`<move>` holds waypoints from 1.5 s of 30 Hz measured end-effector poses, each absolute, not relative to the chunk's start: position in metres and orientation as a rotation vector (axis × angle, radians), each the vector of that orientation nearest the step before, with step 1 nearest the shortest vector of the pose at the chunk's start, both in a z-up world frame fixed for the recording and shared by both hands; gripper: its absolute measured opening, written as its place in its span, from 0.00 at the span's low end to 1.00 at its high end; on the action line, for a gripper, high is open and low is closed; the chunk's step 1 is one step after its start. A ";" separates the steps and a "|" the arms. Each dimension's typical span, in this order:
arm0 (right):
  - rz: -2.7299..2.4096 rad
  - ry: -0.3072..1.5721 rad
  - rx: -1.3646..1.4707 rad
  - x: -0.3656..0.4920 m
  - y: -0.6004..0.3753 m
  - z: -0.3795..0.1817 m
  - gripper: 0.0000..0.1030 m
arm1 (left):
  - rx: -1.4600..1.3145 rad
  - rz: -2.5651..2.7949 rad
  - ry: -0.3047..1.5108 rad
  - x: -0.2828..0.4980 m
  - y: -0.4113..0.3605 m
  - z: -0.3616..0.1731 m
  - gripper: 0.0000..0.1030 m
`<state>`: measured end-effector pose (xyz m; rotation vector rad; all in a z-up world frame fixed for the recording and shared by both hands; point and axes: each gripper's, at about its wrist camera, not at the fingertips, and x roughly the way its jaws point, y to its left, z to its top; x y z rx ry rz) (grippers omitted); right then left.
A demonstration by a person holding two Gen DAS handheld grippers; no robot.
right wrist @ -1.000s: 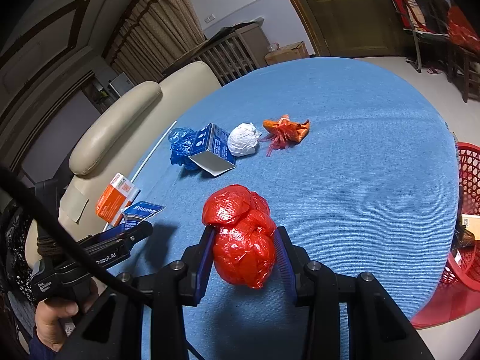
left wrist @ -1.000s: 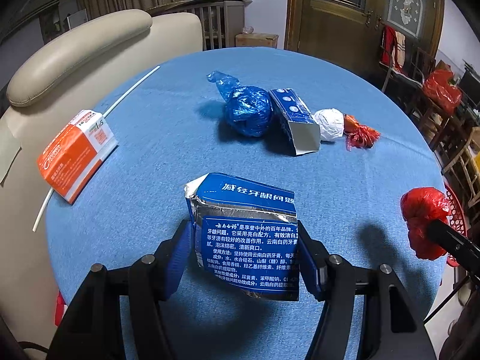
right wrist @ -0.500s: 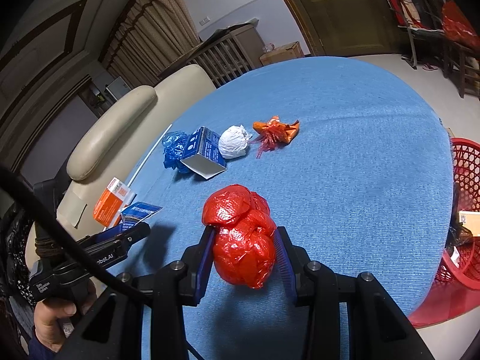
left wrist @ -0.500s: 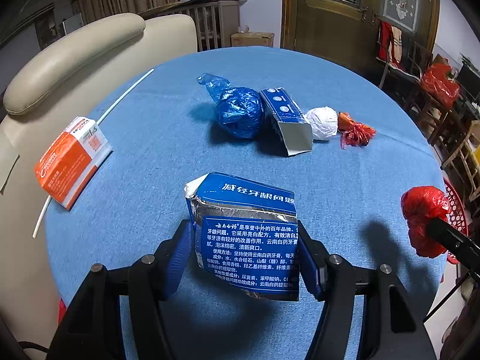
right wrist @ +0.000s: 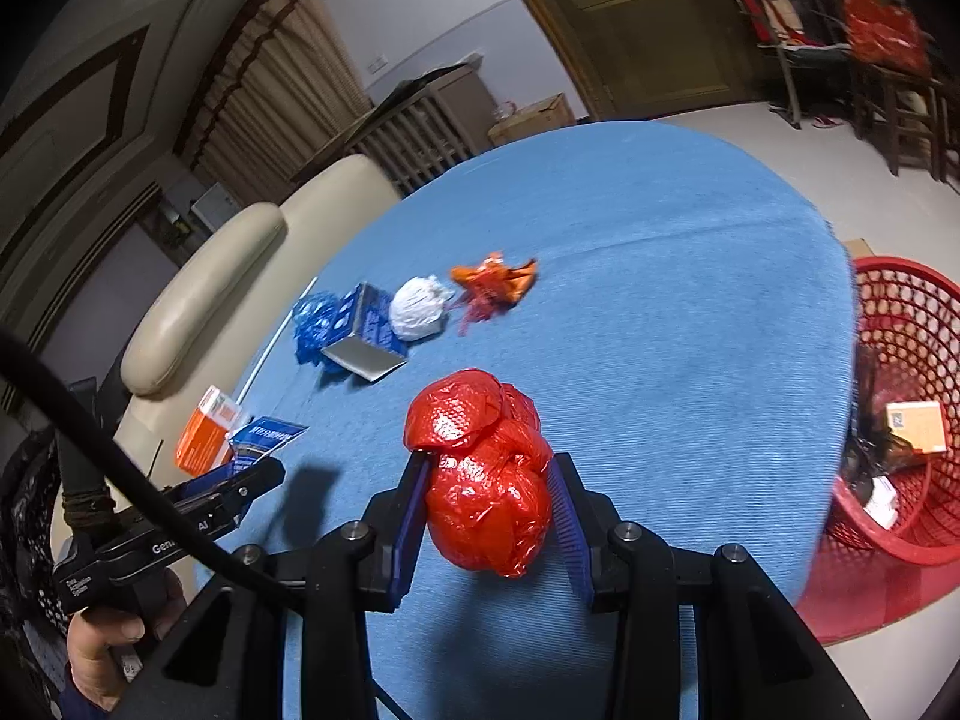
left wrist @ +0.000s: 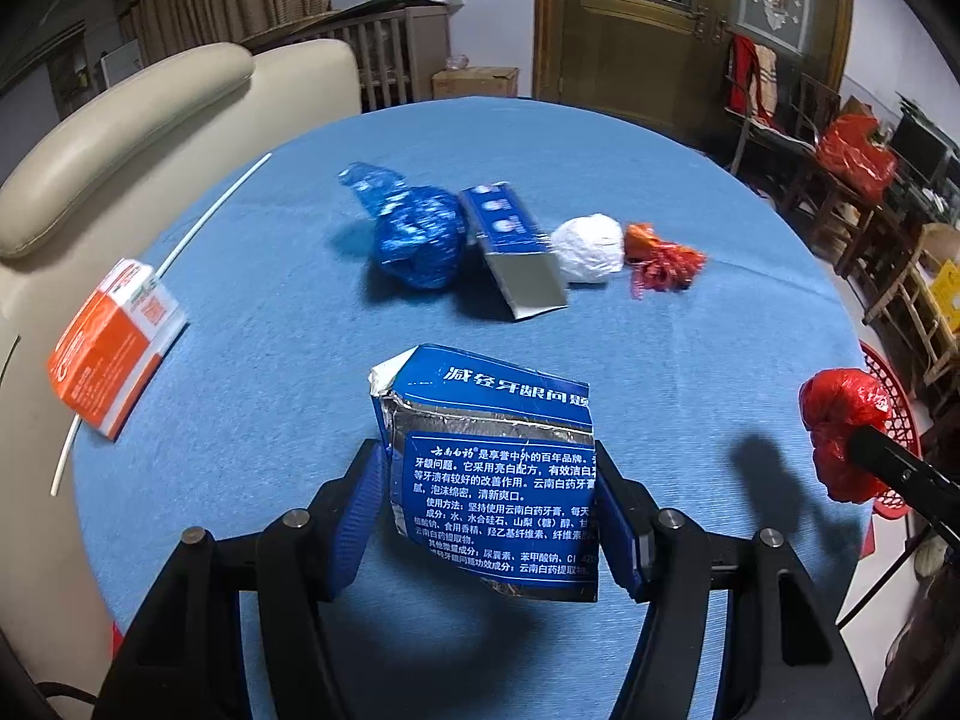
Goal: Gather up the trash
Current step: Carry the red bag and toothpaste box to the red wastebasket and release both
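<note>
My left gripper is shut on a crushed blue toothpaste box and holds it above the blue round table. My right gripper is shut on a crumpled red plastic bag, also above the table; the bag also shows in the left wrist view. On the table lie a blue plastic bag, a second blue box, a white wad, an orange-red wrapper and an orange box. A red mesh basket stands on the floor to the right.
A beige sofa backs the table's left side, with a thin white stick along that edge. Wooden chairs and a door are behind and to the right. The basket holds some rubbish.
Both grippers have drawn back and to the right a little with their loads; the table items look farther off and the red basket shows more in the right wrist view.
</note>
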<state>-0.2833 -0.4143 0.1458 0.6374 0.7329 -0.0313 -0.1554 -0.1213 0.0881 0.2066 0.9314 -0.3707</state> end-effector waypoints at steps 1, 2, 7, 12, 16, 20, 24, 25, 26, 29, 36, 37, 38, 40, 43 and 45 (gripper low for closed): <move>-0.041 0.729 0.646 -0.287 -0.419 0.145 0.41 | 0.211 -0.380 0.929 -0.157 -0.126 0.089 0.65; -0.050 0.724 0.653 -0.290 -0.424 0.144 0.41 | 0.215 -0.388 0.926 -0.158 -0.130 0.091 0.65; -0.115 0.687 0.685 -0.311 -0.458 0.146 0.41 | 0.239 -0.443 0.915 -0.166 -0.159 0.095 0.65; -0.222 0.646 0.719 -0.339 -0.502 0.145 0.41 | 0.271 -0.504 0.904 -0.176 -0.192 0.098 0.65; -0.333 0.634 0.756 -0.366 -0.543 0.135 0.41 | 0.291 -0.559 0.893 -0.185 -0.220 0.103 0.65; -0.424 0.651 0.780 -0.386 -0.577 0.123 0.41 | 0.314 -0.609 0.876 -0.195 -0.246 0.108 0.65; -0.485 0.705 0.793 -0.393 -0.597 0.109 0.53 | 0.337 -0.662 0.864 -0.207 -0.273 0.111 0.65; -0.496 0.728 0.801 -0.392 -0.603 0.104 0.68 | 0.341 -0.670 0.863 -0.209 -0.278 0.111 0.65; -0.504 0.734 0.811 -0.393 -0.607 0.101 0.72 | 0.348 -0.684 0.861 -0.212 -0.285 0.112 0.65; -0.537 0.701 0.837 -0.404 -0.614 0.100 0.72 | 0.366 -0.715 0.852 -0.220 -0.301 0.114 0.65; -0.577 0.598 0.872 -0.433 -0.623 0.117 0.72 | 0.404 -0.808 0.838 -0.239 -0.346 0.117 0.65; -0.582 0.587 0.875 -0.437 -0.623 0.121 0.72 | 0.411 -0.823 0.837 -0.243 -0.354 0.117 0.65; -0.588 0.575 0.877 -0.441 -0.624 0.124 0.72 | 0.420 -0.841 0.834 -0.247 -0.362 0.117 0.65; -0.600 0.550 0.883 -0.449 -0.627 0.128 0.72 | 0.436 -0.880 0.831 -0.256 -0.380 0.117 0.65; -0.619 0.518 0.894 -0.462 -0.633 0.136 0.72 | 0.446 -0.941 0.848 -0.267 -0.404 0.114 0.65; -0.632 0.498 0.905 -0.471 -0.637 0.140 0.72 | 0.458 -0.971 0.850 -0.274 -0.422 0.112 0.65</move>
